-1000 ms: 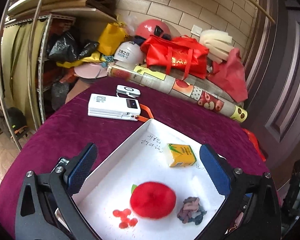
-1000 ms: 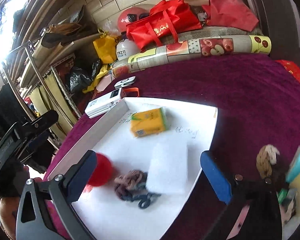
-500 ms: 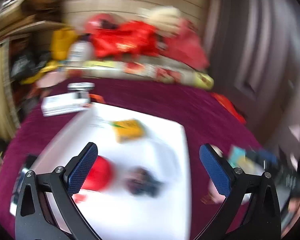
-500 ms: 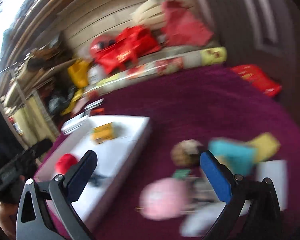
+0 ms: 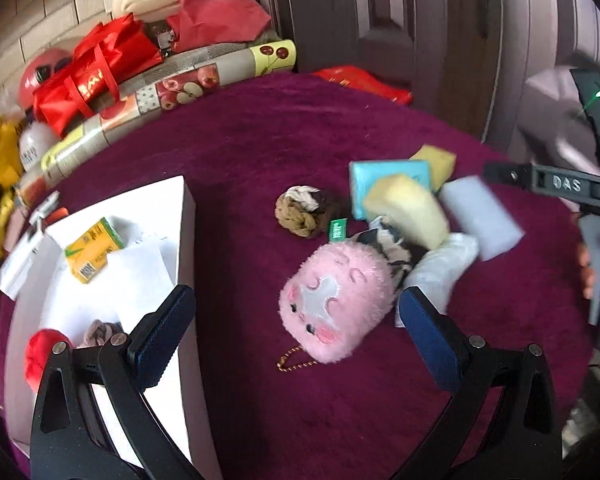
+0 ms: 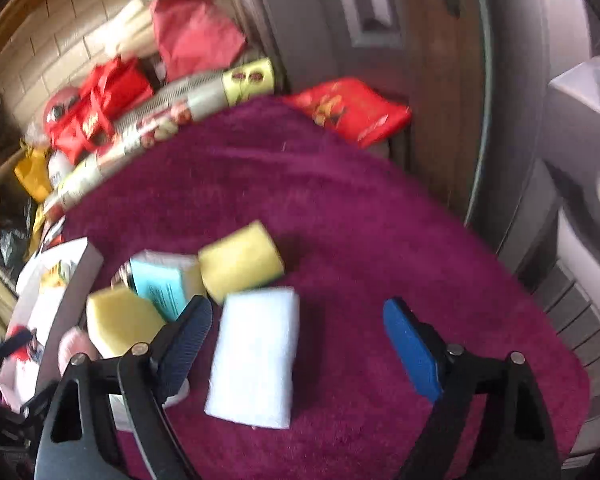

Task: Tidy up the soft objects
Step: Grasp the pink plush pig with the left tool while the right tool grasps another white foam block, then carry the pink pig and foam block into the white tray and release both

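Right claw [image 6: 298,344]: released, jaws just narrowing, white sponge [image 6: 256,356] between, untouched. Left claw [image 5: 296,338]: released, over pink plush [image 5: 336,304] on the desk [image 5: 260,152].

Both tools share one build: black plastic arms with triangular cut-outs, silver screws at the joints, and blue ribbed pads lining the jaws. The left gripper [image 5: 296,328] and right gripper [image 6: 298,344] match. From the left view, the right tool's body carries white letters "DAS" and a small green light.
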`<state>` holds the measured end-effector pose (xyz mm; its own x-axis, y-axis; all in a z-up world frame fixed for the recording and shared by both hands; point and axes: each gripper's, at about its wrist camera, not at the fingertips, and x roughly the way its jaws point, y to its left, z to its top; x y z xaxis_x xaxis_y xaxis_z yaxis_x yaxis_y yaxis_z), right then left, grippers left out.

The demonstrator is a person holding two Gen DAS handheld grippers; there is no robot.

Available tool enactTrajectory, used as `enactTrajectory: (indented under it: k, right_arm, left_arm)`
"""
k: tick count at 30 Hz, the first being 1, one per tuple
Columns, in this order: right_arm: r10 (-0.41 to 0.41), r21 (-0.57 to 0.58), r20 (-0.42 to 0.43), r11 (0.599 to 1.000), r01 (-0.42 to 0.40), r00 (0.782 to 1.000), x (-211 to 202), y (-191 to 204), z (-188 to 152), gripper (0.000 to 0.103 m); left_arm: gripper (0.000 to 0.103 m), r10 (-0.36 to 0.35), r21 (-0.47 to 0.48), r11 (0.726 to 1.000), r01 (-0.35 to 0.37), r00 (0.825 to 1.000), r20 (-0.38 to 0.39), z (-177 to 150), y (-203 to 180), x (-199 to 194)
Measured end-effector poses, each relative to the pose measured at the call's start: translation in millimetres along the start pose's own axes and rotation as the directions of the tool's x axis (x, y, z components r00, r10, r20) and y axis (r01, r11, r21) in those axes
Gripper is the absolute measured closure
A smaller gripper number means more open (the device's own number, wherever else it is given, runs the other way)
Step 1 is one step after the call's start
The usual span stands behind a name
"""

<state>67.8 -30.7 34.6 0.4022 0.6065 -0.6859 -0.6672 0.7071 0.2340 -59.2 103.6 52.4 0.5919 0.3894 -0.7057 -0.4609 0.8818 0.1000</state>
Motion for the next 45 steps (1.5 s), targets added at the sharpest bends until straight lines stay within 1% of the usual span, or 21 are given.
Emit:
enactTrajectory:
  k: [3,6,7,8,9,12,13,14,15,18,19,22,25,28,32,35,36,38,39,43,45]
  right_arm:
    - [0.005,-0.044,-0.052,0.999,-0.007,0.999,13,7,-11,0.017]
    - [-0.001,-0.087,-0.068,0.996,-0.005,0.998,16,14,-17,0.017]
    - [-0.006,-0.103,-0.07,0.995,-0.002,0.998,16,16,-18,0.021]
    - [-0.01,-0.116,-0.081,0.993,0.0,0.997,19,18,-18,0.033]
    - [-0.005,-0.123,-0.101,0.992,-0.008,0.995,22,19,-19,0.038]
    - [-0.007,-0.118,-0.099,0.993,-0.005,0.995,20,16,-19,0.043]
    - [-0.003,-0.119,-0.098,0.993,-0.009,0.995,19,16,-20,0.049]
    - [-0.002,-0.121,-0.097,0.993,-0.01,0.995,19,16,-20,0.05]
    - [-0.001,-0.121,-0.095,0.993,-0.01,0.995,19,16,-20,0.05]
    - [0.009,-0.11,-0.094,0.994,-0.02,0.996,18,16,-20,0.051]
    - [0.013,-0.105,-0.092,0.994,-0.022,0.996,18,16,-19,0.051]
    - [0.019,-0.092,-0.073,0.995,-0.026,0.997,15,14,-19,0.051]
    - [0.015,-0.086,-0.026,0.996,-0.017,1.0,5,15,-20,0.051]
    - [0.052,-0.055,0.035,0.997,-0.05,0.998,-14,14,-21,0.052]
    - [0.096,-0.011,0.171,0.995,-0.095,0.981,-57,12,-15,0.052]
    - [0.134,0.003,0.265,0.99,-0.14,0.955,-91,13,-10,0.052]
    - [0.157,0.002,0.299,0.986,-0.165,0.941,-104,15,-9,0.052]
    - [0.184,-0.006,0.334,0.981,-0.193,0.924,-117,20,-8,0.052]
    - [0.206,-0.023,0.344,0.977,-0.211,0.916,-125,25,-7,0.052]
    - [0.258,-0.067,0.356,0.966,-0.251,0.898,-139,42,-9,0.051]
    - [0.279,-0.082,0.365,0.96,-0.268,0.888,-146,48,-9,0.051]
  left_arm:
    - [0.0,0.06,0.041,0.997,-0.06,0.998,-0.003,-3,-7,8]
    - [0.0,0.064,0.073,0.995,-0.063,0.998,-0.008,-9,-7,10]
    - [0.0,0.065,0.08,0.995,-0.064,0.998,-0.012,-10,-8,12]
    - [0.0,0.066,0.086,0.994,-0.064,0.998,-0.016,-11,-9,14]
    - [0.0,0.062,0.097,0.993,-0.059,0.998,-0.023,-10,-10,19]
    - [0.001,0.077,0.129,0.989,-0.07,0.996,-0.047,-9,-16,36]
    - [0.004,0.078,0.127,0.989,-0.07,0.995,-0.058,-9,-16,43]
    - [0.022,0.073,0.118,0.991,-0.065,0.995,-0.064,-9,-15,46]
    - [0.053,0.067,0.105,0.993,-0.06,0.996,-0.066,-10,-14,47]
    - [0.054,0.035,0.06,0.998,-0.031,0.997,-0.07,-15,-10,46]
    - [0.054,0.04,0.047,0.998,-0.037,0.997,-0.071,-17,-8,44]
    - [0.055,0.0,-0.016,1.0,-0.001,0.999,-0.047,-23,1,33]
    - [0.054,-0.058,-0.092,0.994,0.057,0.998,-0.004,-27,11,12]
    - [0.054,-0.058,-0.128,0.989,0.068,0.995,0.075,-29,16,-17]
    - [0.054,-0.03,-0.186,0.98,0.068,0.979,0.204,-26,29,-63]
    - [0.054,0.031,-0.234,0.971,0.041,0.954,0.297,-27,43,-99]
    - [0.054,0.065,-0.245,0.969,0.017,0.945,0.321,-29,46,-110]
    - [0.054,0.14,-0.273,0.961,-0.045,0.93,0.34,-33,54,-125]
    - [0.054,0.16,-0.287,0.956,-0.059,0.925,0.344,-36,59,-129]
    - [0.054,0.2,-0.355,0.933,-0.063,0.91,0.363,-45,79,-151]
    - [0.054,0.235,-0.381,0.921,-0.078,0.892,0.385,-50,89,-168]
